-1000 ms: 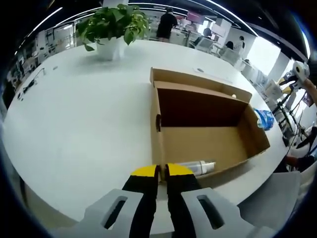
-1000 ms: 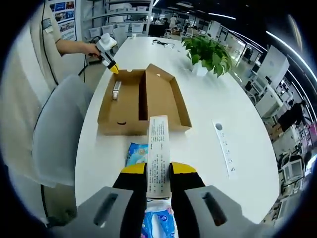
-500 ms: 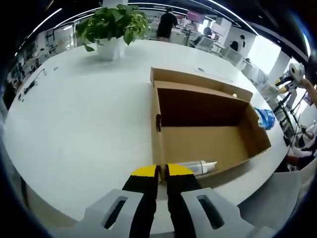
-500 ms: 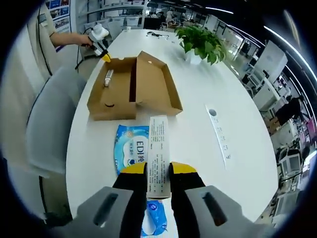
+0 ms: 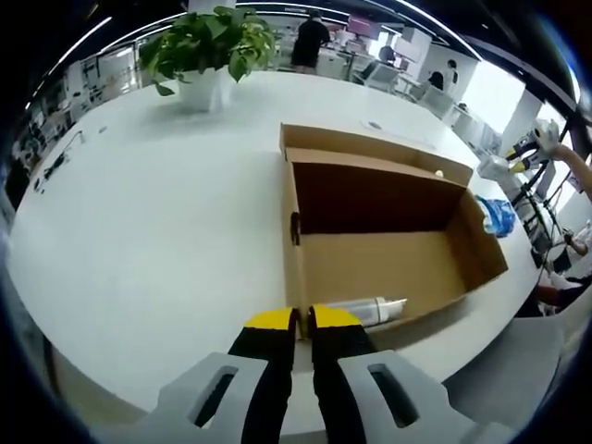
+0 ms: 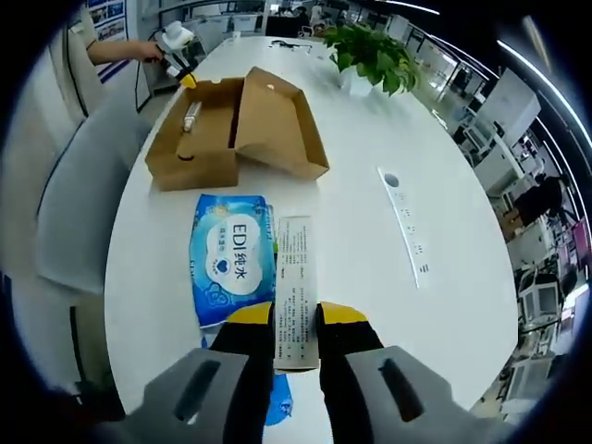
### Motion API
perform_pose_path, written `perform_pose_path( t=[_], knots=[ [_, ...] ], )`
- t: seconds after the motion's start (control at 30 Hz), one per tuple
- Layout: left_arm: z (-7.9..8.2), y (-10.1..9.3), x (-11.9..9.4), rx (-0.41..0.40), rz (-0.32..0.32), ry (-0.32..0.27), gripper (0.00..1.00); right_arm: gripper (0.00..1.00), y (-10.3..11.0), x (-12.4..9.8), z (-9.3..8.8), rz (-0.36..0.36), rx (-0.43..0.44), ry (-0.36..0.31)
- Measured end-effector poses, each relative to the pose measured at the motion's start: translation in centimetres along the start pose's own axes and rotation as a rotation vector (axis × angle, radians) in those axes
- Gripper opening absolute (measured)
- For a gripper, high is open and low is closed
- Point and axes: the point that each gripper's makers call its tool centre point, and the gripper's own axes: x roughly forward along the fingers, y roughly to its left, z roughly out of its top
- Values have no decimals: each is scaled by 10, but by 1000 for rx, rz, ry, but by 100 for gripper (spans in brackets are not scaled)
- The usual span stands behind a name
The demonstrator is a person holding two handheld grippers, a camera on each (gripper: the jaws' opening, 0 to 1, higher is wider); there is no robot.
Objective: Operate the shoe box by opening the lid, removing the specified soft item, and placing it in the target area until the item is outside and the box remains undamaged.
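Beside the open brown cardboard shoe box [image 6: 231, 129], the right gripper [image 6: 296, 314] clamps a blue soft wipes pack [image 6: 231, 259]; the left gripper [image 5: 301, 319] is closed at the box's near wall.

The open brown cardboard shoe box [image 5: 379, 245] has its raised lid walling the far side; a silver tube [image 5: 368, 310] lies along its near wall. Around it the white bench [image 5: 157, 213] offers broad bare surface up to the potted green plant [image 5: 208, 51].

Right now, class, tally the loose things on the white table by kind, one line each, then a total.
Cardboard shoe box, lid open: 1
Blue wipes pack: 1
Silver tube inside the box: 1
Potted plant: 1
Paper strip held by the right gripper: 1
Total: 5
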Motion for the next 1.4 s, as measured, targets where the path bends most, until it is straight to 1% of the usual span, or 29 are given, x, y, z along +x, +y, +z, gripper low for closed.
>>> perform_pose_path(
  t=[0.07,0.17,0.37,0.5,0.6,0.73,0.83,0.9,1.03,1.17,1.2,1.23,1.27,1.4],
  knots=[
    [0,0,0,2,2,5,3,14,-1,5,-10,3,4,15],
    [0,1,1,2,8,8,3,14,-3,12,-28,5,-1,56],
    [0,2,1,-4,12,8,3,14,-5,21,-53,12,28,93],
    [0,2,1,-9,12,10,3,15,-4,26,-63,22,42,100],
    [0,2,1,-5,15,14,3,15,-2,30,-67,26,34,109],
    [1,2,1,-5,19,11,3,15,1,38,-79,40,20,155],
    [0,4,1,-25,14,2,3,14,0,39,-84,31,19,160],
    [1,3,2,-26,13,5,3,14,-1,40,-92,33,-8,192],
    [1,2,3,-5,17,23,3,15,-2,41,-102,32,-38,222],
    [1,2,3,4,17,32,3,15,-1,42,-113,43,-83,267],
    [1,2,3,5,18,33,3,15,0,42,-115,44,-86,271],
    [1,2,3,7,19,33,3,15,-2,41,-113,41,-81,257],
    [1,2,3,8,20,33,3,15,-3,41,-113,36,-75,257],
    [0,1,3,14,22,34,3,15,-5,38,-120,30,-73,272]
  ],
)
